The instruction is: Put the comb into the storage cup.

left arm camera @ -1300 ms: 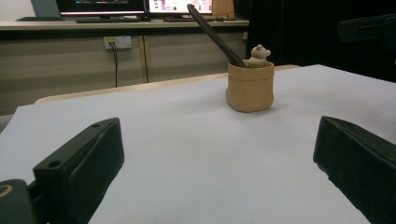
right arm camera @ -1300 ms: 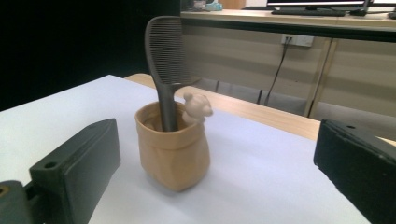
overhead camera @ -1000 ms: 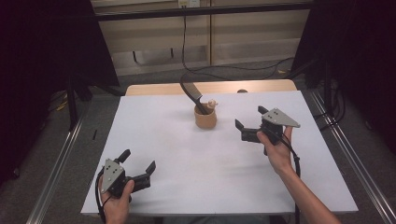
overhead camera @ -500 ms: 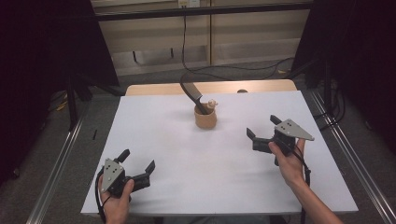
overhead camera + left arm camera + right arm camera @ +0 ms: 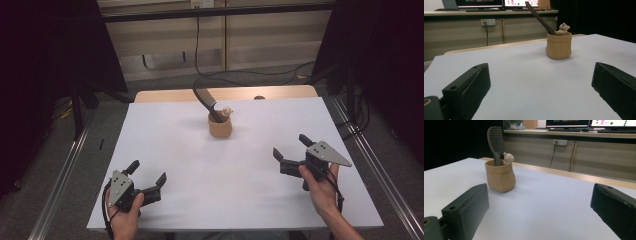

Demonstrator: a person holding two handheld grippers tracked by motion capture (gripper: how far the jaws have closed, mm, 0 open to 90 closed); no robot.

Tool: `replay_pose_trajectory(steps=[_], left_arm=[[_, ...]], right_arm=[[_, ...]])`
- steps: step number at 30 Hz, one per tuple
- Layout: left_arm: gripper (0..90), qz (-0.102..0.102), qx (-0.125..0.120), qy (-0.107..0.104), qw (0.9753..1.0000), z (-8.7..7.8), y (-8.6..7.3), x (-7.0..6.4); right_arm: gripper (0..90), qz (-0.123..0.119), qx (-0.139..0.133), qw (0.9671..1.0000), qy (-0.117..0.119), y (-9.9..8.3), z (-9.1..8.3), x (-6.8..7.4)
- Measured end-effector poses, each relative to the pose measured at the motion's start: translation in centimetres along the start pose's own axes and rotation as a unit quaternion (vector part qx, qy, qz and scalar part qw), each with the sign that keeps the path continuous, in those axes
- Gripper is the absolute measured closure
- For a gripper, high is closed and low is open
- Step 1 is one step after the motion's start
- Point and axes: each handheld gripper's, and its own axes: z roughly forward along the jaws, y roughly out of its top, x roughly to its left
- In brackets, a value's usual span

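The left claw sits low near the front left corner of the white surface, held in a hand at the near edge. Its jaws stand wide apart with nothing between them; in the left gripper view only bare white sheet lies between the two black jaws. The right claw is held by the other hand toward the right side of the surface, a little in from the right edge, jaws likewise spread wide and holding nothing.

The tan pot stands upright on the far half of the surface, near the middle, well apart from both claws. A dark comb leans out of it toward the far left, and a small bear figure peeks over its rim. In the right gripper view the pot lies ahead and to the left, with open sheet between it and the jaws.

A wide stretch of bare white runs from the front edge up to the pot
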Motion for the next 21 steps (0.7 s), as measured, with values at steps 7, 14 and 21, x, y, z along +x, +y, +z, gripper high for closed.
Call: replay_pose_trajectory(steps=[7,14,21], left_arm=[[2.1,-0.003,-0.003,-0.003,1.0,-0.1,0.1,0.0],[2.1,-0.002,0.0,-0.003,1.0,-0.1,0.0,-0.1],[2.0,0.0,-0.003,0.005,1.0,-0.2,0.1,-0.2]], right_arm=[[0.6,0.011,-0.006,0.9997,-0.019,-0.5,-1.7,-0.4],[0.3,0.019,-0.008,0.9991,-0.038,-0.9,-3.9,-1.2],[0.0,0.023,0.004,0.9983,-0.054,-1.9,-5.4,-1.8]])
